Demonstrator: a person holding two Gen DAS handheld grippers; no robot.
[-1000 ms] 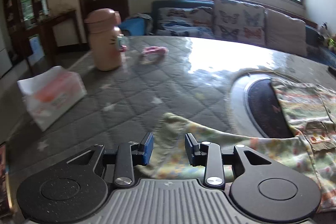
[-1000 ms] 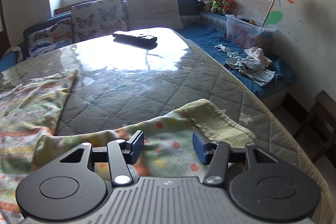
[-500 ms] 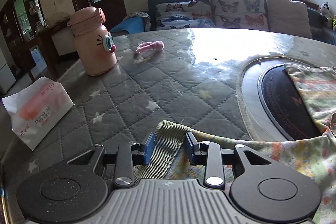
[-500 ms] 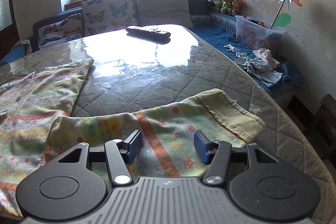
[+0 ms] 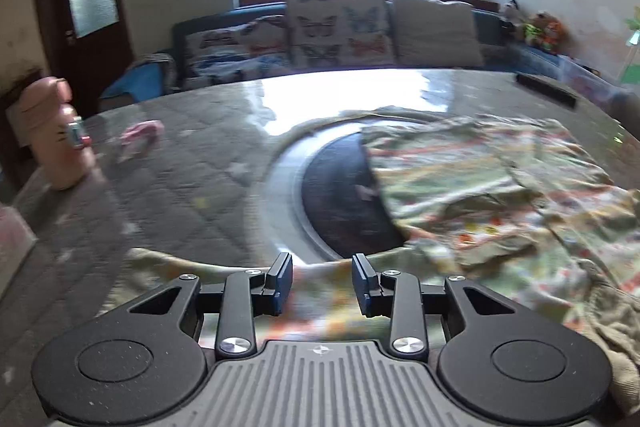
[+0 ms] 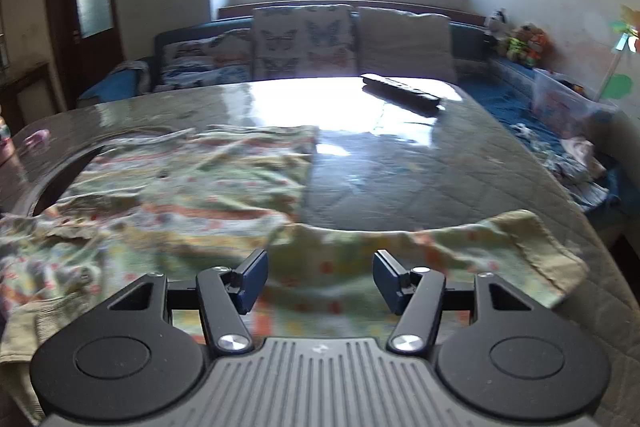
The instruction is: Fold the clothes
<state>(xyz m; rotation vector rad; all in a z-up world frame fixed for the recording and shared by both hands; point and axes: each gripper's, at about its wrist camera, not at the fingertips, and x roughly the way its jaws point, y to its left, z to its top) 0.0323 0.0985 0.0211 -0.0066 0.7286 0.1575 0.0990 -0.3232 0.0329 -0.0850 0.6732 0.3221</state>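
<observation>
A floral long-sleeved garment [image 5: 500, 195] lies spread on the quilted table; it also shows in the right wrist view [image 6: 192, 187]. My left gripper [image 5: 322, 281] is open and hovers over the garment's left sleeve [image 5: 320, 299]. My right gripper [image 6: 320, 279] is open and hovers over the right sleeve [image 6: 460, 251], whose ribbed cuff [image 6: 552, 259] lies to the right. Neither gripper holds cloth.
A pink bottle [image 5: 56, 139] and a small pink item [image 5: 140, 135] stand at the table's left. A round dark inset [image 5: 340, 203] sits mid-table, partly under the garment. A remote control [image 6: 400, 93] lies at the far side. A sofa with cushions [image 6: 304, 43] is behind.
Both grippers have swung toward the table's middle, so the garment's body now fills both views. Both stay open over the sleeves. The views are motion-blurred.
</observation>
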